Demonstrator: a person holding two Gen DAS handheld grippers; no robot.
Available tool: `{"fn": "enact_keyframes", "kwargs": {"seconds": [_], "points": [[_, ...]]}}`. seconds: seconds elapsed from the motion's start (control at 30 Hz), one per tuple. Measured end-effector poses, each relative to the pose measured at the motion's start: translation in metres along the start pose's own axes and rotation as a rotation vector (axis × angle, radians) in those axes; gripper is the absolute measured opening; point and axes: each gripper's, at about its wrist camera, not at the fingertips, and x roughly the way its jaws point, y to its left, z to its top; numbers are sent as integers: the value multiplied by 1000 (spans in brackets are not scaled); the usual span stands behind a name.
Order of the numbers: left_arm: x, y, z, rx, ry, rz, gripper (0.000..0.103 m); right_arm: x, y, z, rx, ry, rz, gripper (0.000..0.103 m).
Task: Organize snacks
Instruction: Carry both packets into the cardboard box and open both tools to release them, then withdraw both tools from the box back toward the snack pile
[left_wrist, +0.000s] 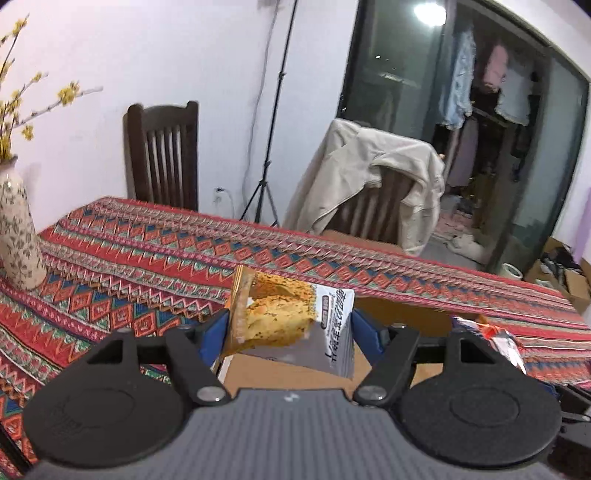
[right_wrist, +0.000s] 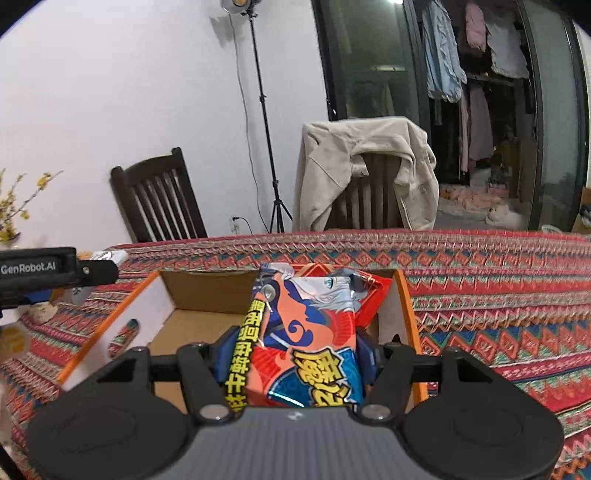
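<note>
Gripping a snack apiece, two handheld claws hang above a tabletop (right_wrist: 498, 295) draped in a red, blue and green patterned cloth. The left claw (left_wrist: 290, 328) has its blue pads pressed against both sides of a biscuit packet (left_wrist: 291, 321), orange and silver with a picture of golden crackers, held clear of the cloth. The right claw (right_wrist: 295, 354) is clamped about half-wide on a red and blue snack bag (right_wrist: 306, 332) with a yellow strip of lettering down one edge.

Only the right-hand camera shows the cardboard box (right_wrist: 207, 291) properly: open-topped, orange-edged, with a white side wall, it stands on the cloth directly beneath the snack bag, its brown floor showing bare on the left side. From the left-hand camera the same box is just brown panels glimpsed behind and below the biscuit packet, and the red and blue bag appears only as a blurred sliver at the right edge.

The left-hand camera alone shows a flowered vase (left_wrist: 18, 236) on the near left of the tabletop, yellow blossom sprigs rising from it. The right-hand camera instead catches the body of the left claw poking in from its left edge, off to the side of the box.

Both views take in a dark wooden chair (right_wrist: 159, 199) against the white wall, a light stand (right_wrist: 266, 122), a second chair draped with a beige jacket (right_wrist: 362, 166), and clothes hanging beyond a glass door (right_wrist: 373, 59).
</note>
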Motion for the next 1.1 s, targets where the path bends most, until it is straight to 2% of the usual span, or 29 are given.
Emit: {"fn": "enact_keyframes", "kwargs": {"seconds": [0.17,0.23,0.4,0.5,0.57,0.6,0.63,0.67,1.1], "points": [[21,9,-18,-31,9,0,72,13,-20,-9,53,-14,16,62],[32,7,-21,-8,51,-2,72,18,-23,-12,60,-10,15,62],[38,-3,-30,36,59,13,72,25,-23,-16,39,7,19,62],[36,-10,-34,58,43,11,78,27,-23,-17,31,14,18,65],[30,-14,-35,67,22,-1,95,25,-24,-17,39,11,32,76],[26,-16,-36,71,5,-7,101,22,-25,-17,45,1,43,90],[22,-18,-36,72,-15,-10,103,19,-27,-17,50,-10,51,100],[18,-19,-36,73,-30,-13,103,16,-28,-17,55,-20,56,103],[-15,-23,-29,47,-84,-43,103,-10,-29,-15,47,-80,43,103]]}}
